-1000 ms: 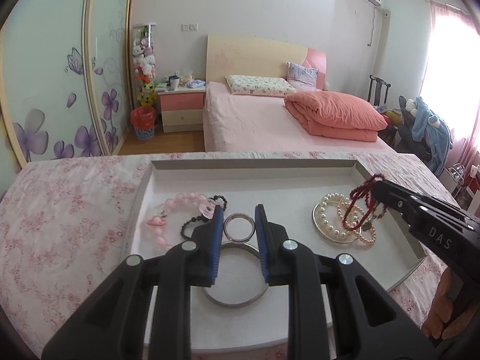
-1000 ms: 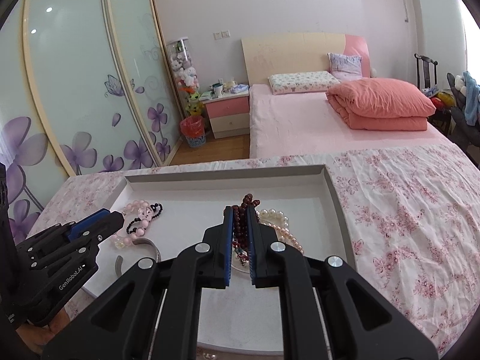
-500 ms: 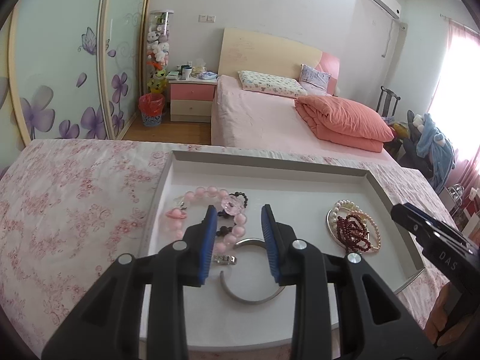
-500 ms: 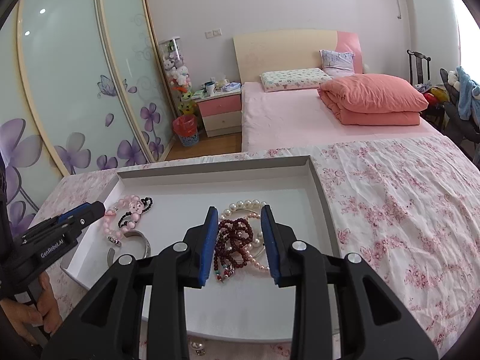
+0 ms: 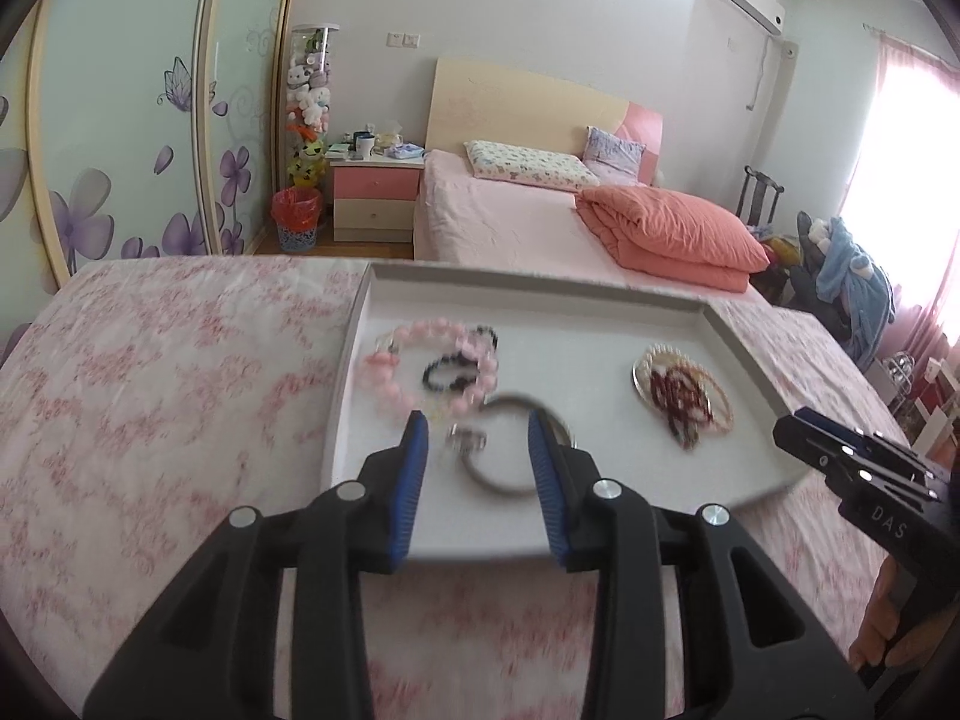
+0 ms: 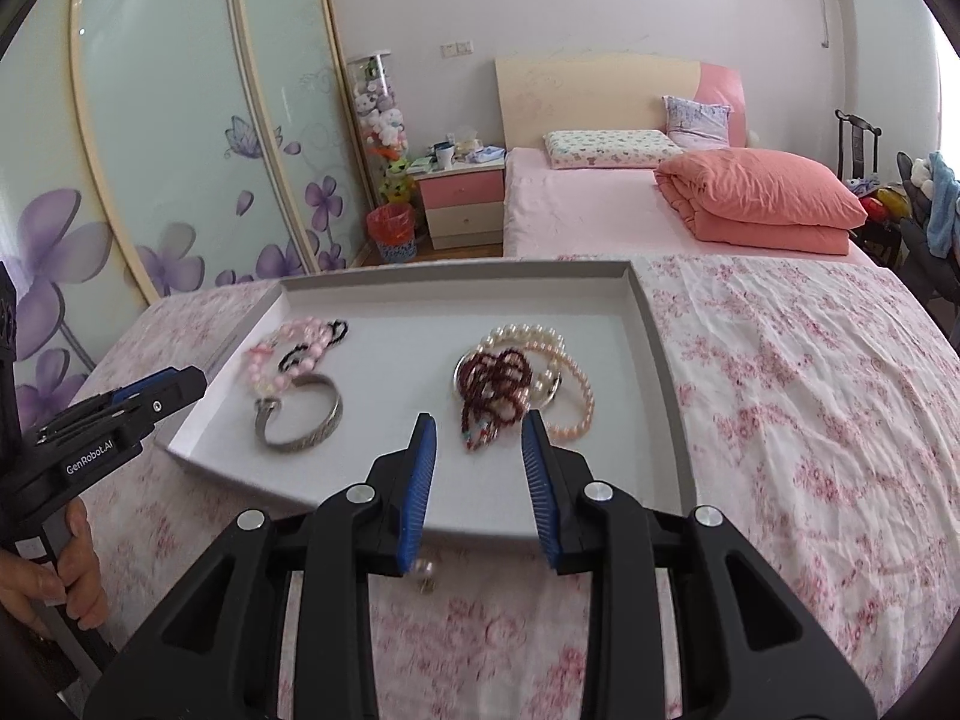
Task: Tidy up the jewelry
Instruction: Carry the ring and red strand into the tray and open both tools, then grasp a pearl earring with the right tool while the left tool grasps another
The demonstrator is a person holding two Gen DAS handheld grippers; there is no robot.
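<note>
Tongs both empty: left tongs (image 5: pixel 478 429) were opening over the silver bangle (image 6: pixel 300 414) near the tray's (image 6: pixel 660 372) left edge, right tongs (image 6: pixel 478 429) part-open, short of the dark red beads (image 6: pixel 498 384) on the pearls (image 6: pixel 540 339).

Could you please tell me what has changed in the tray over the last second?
Both grippers let go and pulled back. The left gripper, jaws opening, released the silver bangle; the right gripper dropped the dark red beads onto the pearls. The pink bracelet and tray stayed put.
</note>
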